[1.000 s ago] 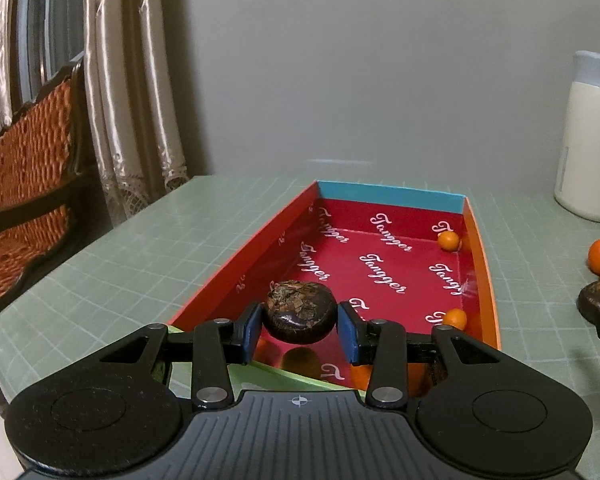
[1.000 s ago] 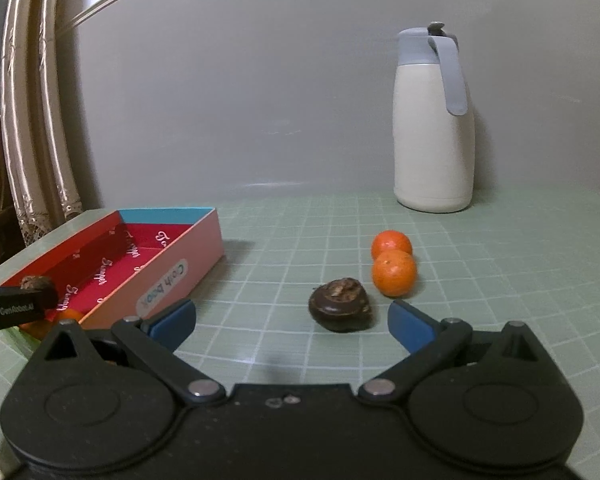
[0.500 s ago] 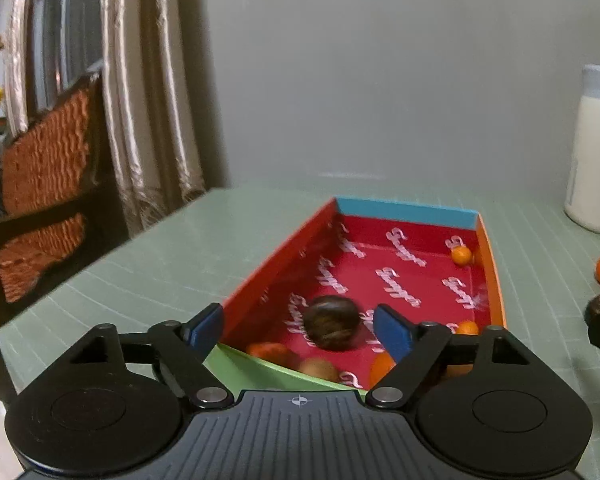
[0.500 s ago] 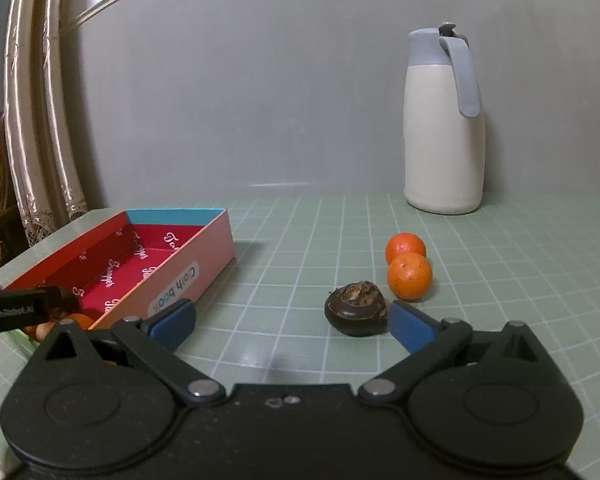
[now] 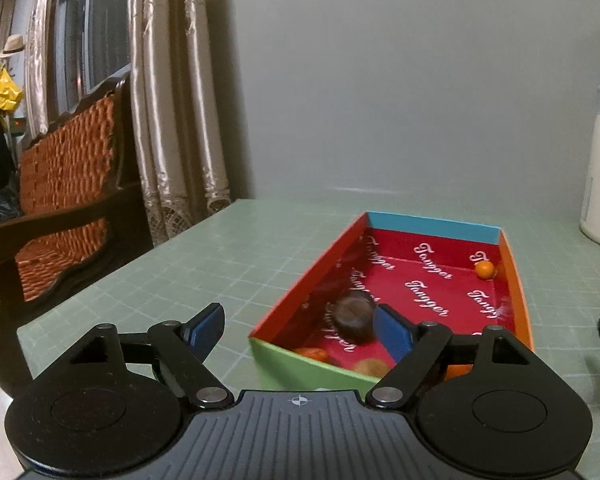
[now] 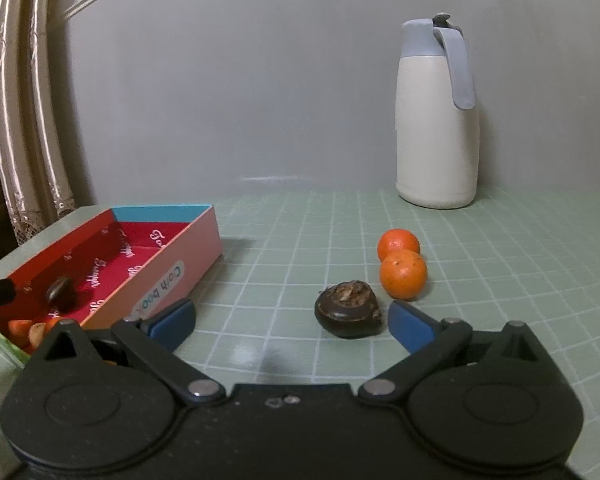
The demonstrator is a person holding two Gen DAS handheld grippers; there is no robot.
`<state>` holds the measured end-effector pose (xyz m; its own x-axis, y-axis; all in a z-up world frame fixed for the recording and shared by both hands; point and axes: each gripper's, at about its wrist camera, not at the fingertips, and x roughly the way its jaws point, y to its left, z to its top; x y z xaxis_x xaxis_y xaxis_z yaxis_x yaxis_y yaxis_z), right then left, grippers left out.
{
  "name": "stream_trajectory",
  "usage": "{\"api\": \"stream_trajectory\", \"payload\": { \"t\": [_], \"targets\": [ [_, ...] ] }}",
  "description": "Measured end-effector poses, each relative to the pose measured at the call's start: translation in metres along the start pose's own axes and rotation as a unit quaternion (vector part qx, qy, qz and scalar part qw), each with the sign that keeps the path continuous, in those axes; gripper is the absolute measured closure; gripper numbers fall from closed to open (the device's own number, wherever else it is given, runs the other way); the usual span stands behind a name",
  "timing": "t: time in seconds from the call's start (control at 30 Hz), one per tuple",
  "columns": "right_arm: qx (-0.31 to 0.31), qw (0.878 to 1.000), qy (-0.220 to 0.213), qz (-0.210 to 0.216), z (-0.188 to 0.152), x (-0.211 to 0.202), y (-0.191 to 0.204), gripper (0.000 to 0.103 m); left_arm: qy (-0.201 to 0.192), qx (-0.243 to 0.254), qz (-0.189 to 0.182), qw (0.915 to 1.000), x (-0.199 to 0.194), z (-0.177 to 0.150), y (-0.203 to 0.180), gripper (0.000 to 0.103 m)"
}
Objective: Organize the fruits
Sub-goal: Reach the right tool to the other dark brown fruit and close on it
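Observation:
A red box [image 5: 516,280] with white lettering lies on the green grid table; it also shows in the right wrist view [image 6: 168,256]. A dark brown fruit [image 5: 354,318] lies inside it, also seen in the right wrist view [image 6: 60,290], with small orange fruits [image 5: 484,269] and more at the near end [image 5: 312,354]. My left gripper [image 5: 300,330] is open and empty, just before the box's near end. My right gripper [image 6: 290,320] is open and empty, with a second dark brown fruit [image 6: 348,314] lying just ahead between its fingertips. Two oranges [image 6: 402,274] sit right behind it.
A cream thermos jug [image 6: 436,120] with a grey lid stands at the back right of the table. A wooden chair with a woven orange back [image 5: 60,184] and curtains [image 5: 172,100] stand off the table's left edge.
My left gripper opened and let the dark brown fruit drop into the red box, then drew back and left. My right gripper moved closer to the second dark fruit.

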<state>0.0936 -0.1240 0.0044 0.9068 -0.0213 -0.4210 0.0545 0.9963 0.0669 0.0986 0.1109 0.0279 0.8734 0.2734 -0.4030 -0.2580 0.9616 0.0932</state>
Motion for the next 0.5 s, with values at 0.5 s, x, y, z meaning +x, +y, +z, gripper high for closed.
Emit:
{"api": "stream_trajectory", "payload": {
  "t": [0.5],
  "targets": [
    [0.004,0.998,0.045,-0.038,0.006,0.034,-0.006,0.000,0.005,-0.006,0.034,0.9994,0.000,-0.005,0.027,0.021]
  ]
}}
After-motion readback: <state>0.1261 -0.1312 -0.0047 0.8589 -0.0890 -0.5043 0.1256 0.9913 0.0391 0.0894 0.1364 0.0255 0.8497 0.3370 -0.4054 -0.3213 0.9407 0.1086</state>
